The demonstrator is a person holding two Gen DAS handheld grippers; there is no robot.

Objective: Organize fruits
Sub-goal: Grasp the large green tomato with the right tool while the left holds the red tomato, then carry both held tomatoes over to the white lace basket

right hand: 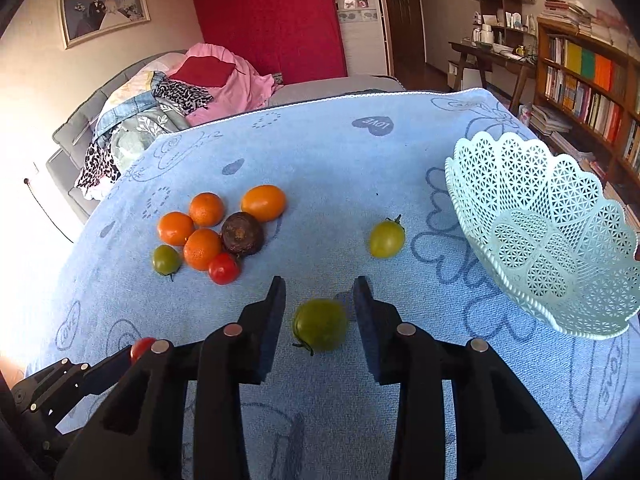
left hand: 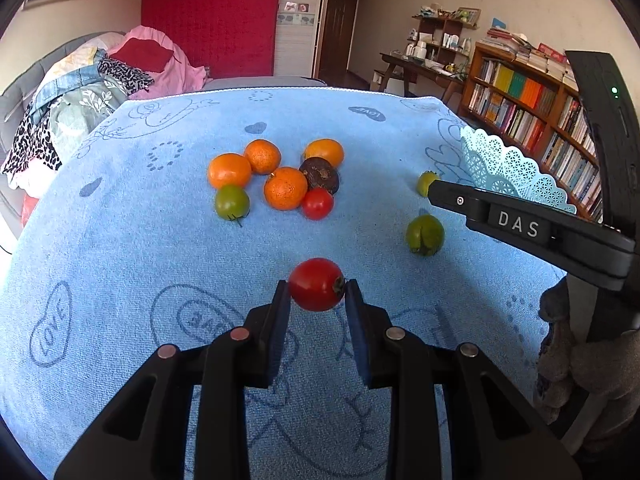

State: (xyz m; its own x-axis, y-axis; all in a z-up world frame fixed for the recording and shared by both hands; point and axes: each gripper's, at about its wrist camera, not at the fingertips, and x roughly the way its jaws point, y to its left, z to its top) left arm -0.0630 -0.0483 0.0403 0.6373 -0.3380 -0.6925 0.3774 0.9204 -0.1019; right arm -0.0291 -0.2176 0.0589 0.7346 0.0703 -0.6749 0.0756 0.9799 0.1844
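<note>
left gripper (left hand: 317, 285) holds red tomato (left hand: 316, 283) by the tips, may slip | right gripper (right hand: 320, 286) jaws narrow, not touching green tomato (right hand: 320, 324) mid-cloth, may roll | basket (right hand: 552, 240) right edge

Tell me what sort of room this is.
Probably a lived-in room at home, part bedroom, part study: a full bookshelf, a pile of clothes on a grey sofa or bed, and a framed photo on the wall.
</note>
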